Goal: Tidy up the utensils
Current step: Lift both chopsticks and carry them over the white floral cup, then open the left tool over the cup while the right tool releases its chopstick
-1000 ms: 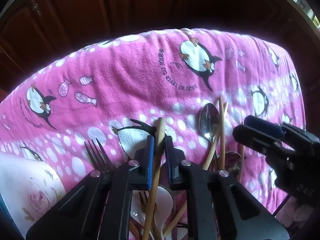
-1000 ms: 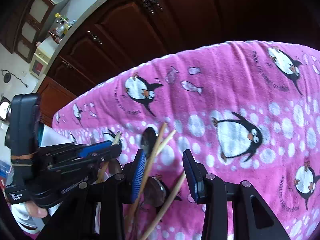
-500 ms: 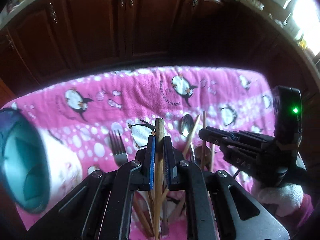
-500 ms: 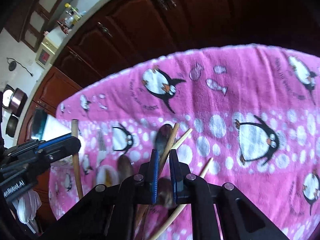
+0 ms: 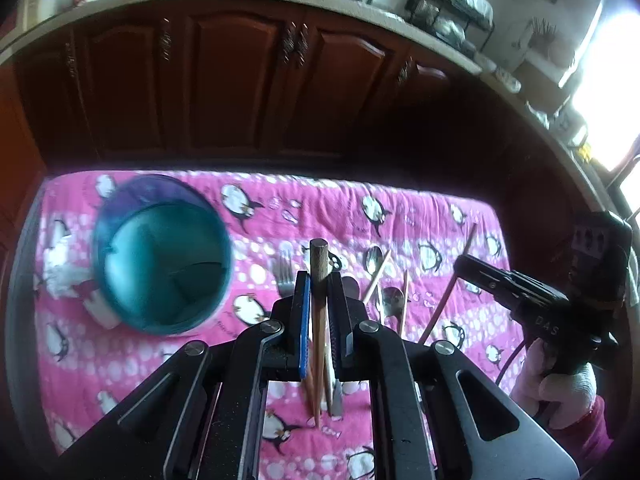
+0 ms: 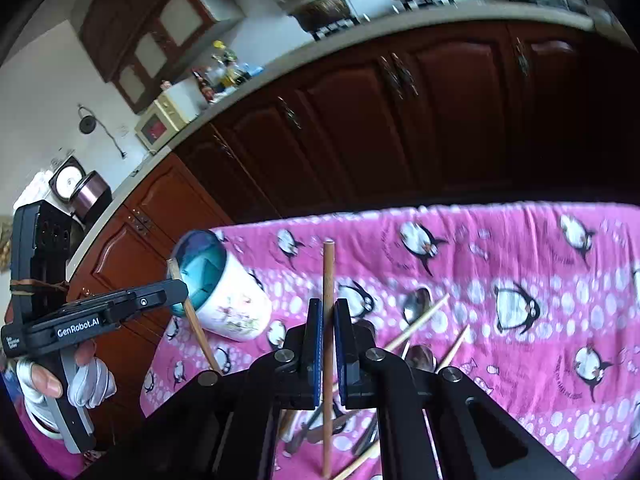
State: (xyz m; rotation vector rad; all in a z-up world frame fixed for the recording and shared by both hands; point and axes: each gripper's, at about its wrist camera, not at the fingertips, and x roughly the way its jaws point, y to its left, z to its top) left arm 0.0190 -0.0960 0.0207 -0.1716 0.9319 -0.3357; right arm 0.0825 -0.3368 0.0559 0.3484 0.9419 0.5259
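Observation:
My left gripper (image 5: 319,280) is shut on a brown wooden chopstick (image 5: 319,264) and holds it lifted over the pink penguin cloth (image 5: 280,208). My right gripper (image 6: 328,312) is shut on another wooden chopstick (image 6: 328,272), also lifted. A white floral cup with a teal inside (image 5: 160,256) stands at the left of the cloth; it also shows in the right wrist view (image 6: 228,300). On the cloth lie more chopsticks (image 5: 376,272), spoons (image 5: 394,300) and a fork (image 5: 285,276). Each gripper shows in the other's view: the right (image 5: 464,264), the left (image 6: 176,292).
Dark wooden cabinets (image 5: 240,80) run along behind the table under a countertop (image 6: 320,44) with kitchen items. The cloth's far edge (image 5: 260,174) lies just beyond the cup. A bright window (image 5: 612,80) is at the right.
Both grippers have risen well above the cloth, each with its chopstick. The right gripper closed from open onto its chopstick. The cup has come fully into the left view.

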